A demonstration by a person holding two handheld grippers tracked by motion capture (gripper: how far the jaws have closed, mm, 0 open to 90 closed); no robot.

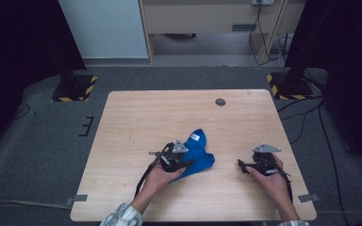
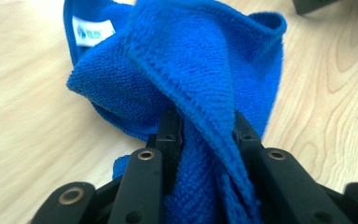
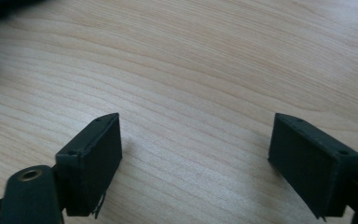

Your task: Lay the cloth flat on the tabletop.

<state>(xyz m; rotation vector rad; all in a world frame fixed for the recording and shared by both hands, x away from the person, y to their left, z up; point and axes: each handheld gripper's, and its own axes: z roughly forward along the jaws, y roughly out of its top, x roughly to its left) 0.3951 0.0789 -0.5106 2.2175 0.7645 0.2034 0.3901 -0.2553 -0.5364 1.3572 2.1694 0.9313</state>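
Note:
A blue microfibre cloth [image 1: 197, 150] with a small white label [image 1: 194, 136] lies bunched near the middle of the wooden table [image 1: 136, 117]. My left gripper [image 1: 185, 163] sits at the cloth's near-left edge. In the left gripper view the cloth [image 2: 186, 65] rises in a fold and the left gripper [image 2: 208, 128] is shut on that fold. My right gripper [image 1: 241, 165] rests at the table's right side, apart from the cloth. In the right gripper view the right gripper [image 3: 196, 154] stands wide open over bare wood, with nothing between its jaws.
A round grey cable port [image 1: 220, 101] is set in the table's far side. Grey tape tabs [image 1: 76, 198] mark the near corners. Stands with yellow-black striped bases [image 1: 75, 87] and loose cables [image 1: 306, 117] lie on the grey carpet beyond the table.

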